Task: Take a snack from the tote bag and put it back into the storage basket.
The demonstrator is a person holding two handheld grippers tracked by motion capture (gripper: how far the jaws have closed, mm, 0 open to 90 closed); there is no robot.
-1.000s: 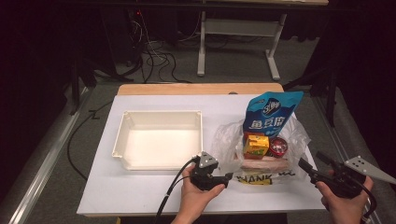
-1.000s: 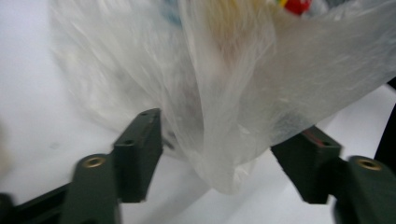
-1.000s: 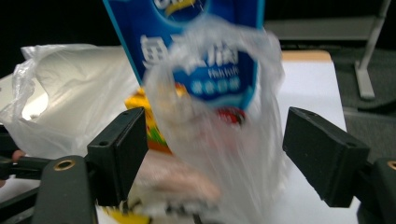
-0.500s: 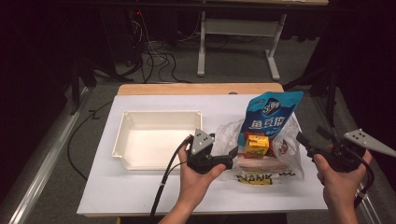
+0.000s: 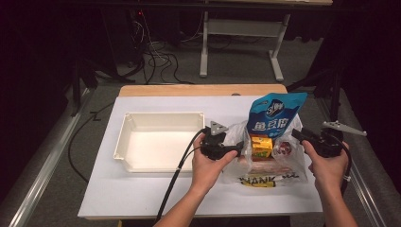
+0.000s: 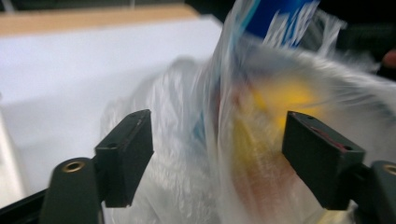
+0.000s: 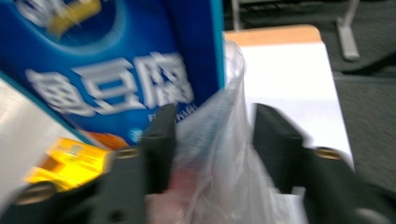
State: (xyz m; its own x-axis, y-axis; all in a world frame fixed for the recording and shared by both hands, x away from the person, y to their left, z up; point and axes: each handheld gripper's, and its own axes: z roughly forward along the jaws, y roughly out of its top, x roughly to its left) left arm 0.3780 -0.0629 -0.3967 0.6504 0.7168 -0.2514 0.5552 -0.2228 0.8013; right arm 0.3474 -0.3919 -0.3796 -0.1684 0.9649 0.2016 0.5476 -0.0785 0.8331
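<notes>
A clear plastic bag (image 5: 292, 166) lies on the white table and holds a blue snack pouch (image 5: 272, 116), a yellow box (image 5: 260, 146) and a red pack (image 5: 283, 149). My left gripper (image 5: 239, 147) is at the bag's left edge. Its jaws have just been closing but stand wide apart, with loose film (image 6: 187, 140) between them and not pinched, so the left gripper (image 6: 217, 149) is open. My right gripper (image 5: 299, 137) is at the bag's right edge. Its jaws have just been closing around bunched film (image 7: 219, 154), with a gap left between them.
A white tray (image 5: 163, 117) sits on the table's left half, beside the left hand. A black cable (image 5: 172, 187) trails from the left gripper toward the front edge. Table legs and cables stand on the dark floor beyond the far edge.
Both hands have moved away from the front edge and in toward the bag: the left gripper to its left side, the right gripper to its right edge. The right jaws stand narrower.
</notes>
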